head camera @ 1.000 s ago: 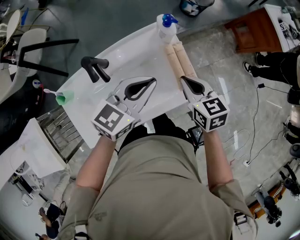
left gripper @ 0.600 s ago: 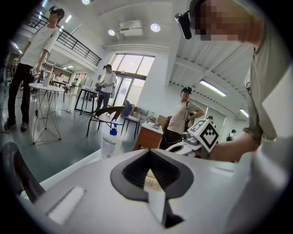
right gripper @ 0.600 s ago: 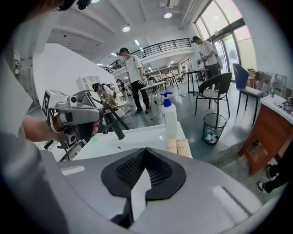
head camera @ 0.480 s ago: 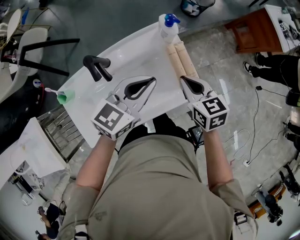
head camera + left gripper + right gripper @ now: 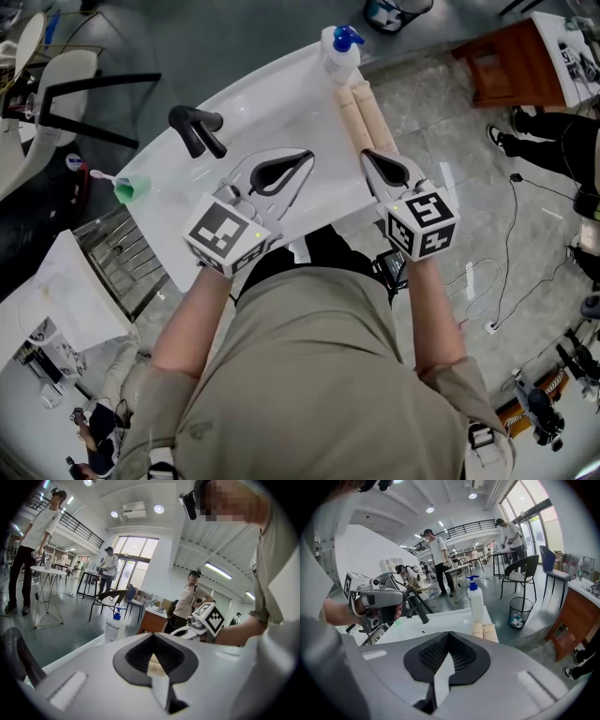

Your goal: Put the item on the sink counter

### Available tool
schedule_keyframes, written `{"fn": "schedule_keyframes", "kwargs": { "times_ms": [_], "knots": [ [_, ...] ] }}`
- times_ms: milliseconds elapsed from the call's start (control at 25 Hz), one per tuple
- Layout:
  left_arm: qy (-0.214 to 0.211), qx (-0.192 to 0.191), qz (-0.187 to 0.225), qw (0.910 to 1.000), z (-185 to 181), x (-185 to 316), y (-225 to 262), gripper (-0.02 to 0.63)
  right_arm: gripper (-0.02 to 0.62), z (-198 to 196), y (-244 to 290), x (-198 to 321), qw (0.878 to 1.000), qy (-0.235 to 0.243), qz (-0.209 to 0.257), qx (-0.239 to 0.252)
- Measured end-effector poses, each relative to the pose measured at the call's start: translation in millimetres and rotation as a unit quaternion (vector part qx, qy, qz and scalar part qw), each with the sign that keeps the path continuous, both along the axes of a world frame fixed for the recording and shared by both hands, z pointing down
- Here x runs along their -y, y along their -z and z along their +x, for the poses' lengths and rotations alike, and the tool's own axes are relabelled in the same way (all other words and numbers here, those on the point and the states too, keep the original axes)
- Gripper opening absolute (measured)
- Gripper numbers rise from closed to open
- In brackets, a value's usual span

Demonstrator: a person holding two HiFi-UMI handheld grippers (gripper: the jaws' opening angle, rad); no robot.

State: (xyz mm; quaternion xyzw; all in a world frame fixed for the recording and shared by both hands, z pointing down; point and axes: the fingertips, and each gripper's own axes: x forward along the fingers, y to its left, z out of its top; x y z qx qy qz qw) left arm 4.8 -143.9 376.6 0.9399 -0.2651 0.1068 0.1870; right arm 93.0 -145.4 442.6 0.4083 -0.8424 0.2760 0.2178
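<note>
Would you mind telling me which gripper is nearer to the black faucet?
Left. The left gripper hangs just right of the black faucet, over the sink; the right gripper is farther right, near the beige rolls.

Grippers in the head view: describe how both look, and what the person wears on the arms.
The left gripper and right gripper are matching light grey shells; their tongs are lined with black ribbed padding. Each carries a white cube with black square markers. No cables show. The person wears a khaki short-sleeved shirt, leaving the forearms uncovered.

White sink counter [image 5: 277, 105], black faucet [image 5: 195, 129], perhaps green cup [image 5: 131, 190].
</note>
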Motion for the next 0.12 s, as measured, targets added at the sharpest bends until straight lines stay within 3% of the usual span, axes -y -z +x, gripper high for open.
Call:
{"fn": "schedule_keyframes", "kwargs": {
  "times_ms": [120],
  "knots": [
    [0.002, 0.0, -0.003, 1.0, -1.3, -1.6, -0.6, 0.005, 0.011, -1.3, 0.8, -1.4, 1.0, 0.001, 0.001, 0.001]
  ]
}}
